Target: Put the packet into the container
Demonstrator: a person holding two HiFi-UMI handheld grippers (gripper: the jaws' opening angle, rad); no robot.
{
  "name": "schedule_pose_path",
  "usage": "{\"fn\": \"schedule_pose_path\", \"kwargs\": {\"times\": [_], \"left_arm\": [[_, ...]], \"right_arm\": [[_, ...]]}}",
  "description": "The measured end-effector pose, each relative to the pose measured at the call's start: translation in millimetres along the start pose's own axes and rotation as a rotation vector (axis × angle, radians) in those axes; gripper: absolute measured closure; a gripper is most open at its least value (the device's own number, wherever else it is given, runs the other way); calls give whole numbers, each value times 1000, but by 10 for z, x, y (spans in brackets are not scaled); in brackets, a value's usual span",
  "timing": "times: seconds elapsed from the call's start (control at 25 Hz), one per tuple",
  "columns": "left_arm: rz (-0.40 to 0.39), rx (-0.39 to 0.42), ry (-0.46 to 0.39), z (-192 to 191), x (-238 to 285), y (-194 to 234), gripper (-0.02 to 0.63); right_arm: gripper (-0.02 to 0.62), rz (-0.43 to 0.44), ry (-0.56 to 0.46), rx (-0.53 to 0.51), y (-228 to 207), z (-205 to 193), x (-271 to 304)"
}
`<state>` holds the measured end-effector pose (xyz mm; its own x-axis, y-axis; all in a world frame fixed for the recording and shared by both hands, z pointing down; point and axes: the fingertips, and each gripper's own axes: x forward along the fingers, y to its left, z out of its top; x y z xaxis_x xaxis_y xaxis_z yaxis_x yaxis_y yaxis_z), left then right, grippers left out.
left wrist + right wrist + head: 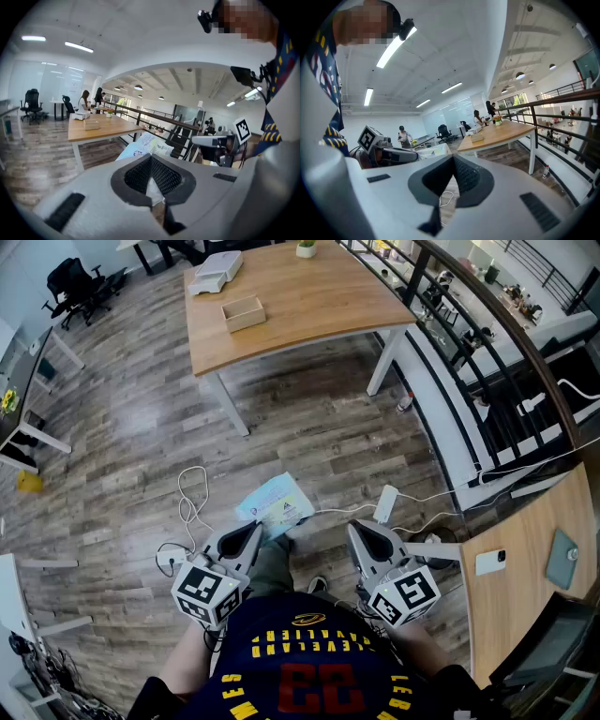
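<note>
A light blue and white packet [275,505] sticks out ahead of my left gripper [258,526], which is shut on its near edge. In the left gripper view the packet [149,146] rises beyond the closed left gripper [151,157]. My right gripper [354,526] is held beside it, shut and with nothing in it; its own view shows the right gripper [453,158] with jaws together. A small wooden box container [244,313] sits on the wooden table [309,306] far ahead, and it also shows as the container [91,124] and the container [477,137].
White cables [190,507] and a white power adapter [386,502] lie on the wood floor. A black railing [469,362] runs along the right. A desk [525,559] with a phone [490,562] stands near right. A white tray [216,273] rests on the far table.
</note>
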<state>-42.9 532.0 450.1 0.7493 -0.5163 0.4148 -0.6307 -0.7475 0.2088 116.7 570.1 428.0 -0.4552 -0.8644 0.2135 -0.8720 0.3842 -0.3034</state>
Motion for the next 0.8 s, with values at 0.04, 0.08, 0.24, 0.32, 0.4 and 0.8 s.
{"fn": "schedule_pose_path", "kwargs": {"times": [0.04,0.08,0.24,0.32,0.4,0.8], "left_arm": [[3,56,10,-27,-88,-20,600],[6,107,20,-59,-174,-40,600],[-4,182,45,-261,-484,-154,600],[-21,165,46,-397,-610,-232,600],[-43,145,49,-530,-720,-257,600],[-55,136,53,-766,-1140,-101,600]], "right_arm": [[586,-1,-1,-29,75,-10,-37],[586,-2,0,-54,151,-26,-69],[586,1,27,-83,476,-178,-140],[586,3,44,-70,650,-244,-150],[586,1,49,-58,824,-298,-118],[586,37,62,-55,1415,-496,17]]}}
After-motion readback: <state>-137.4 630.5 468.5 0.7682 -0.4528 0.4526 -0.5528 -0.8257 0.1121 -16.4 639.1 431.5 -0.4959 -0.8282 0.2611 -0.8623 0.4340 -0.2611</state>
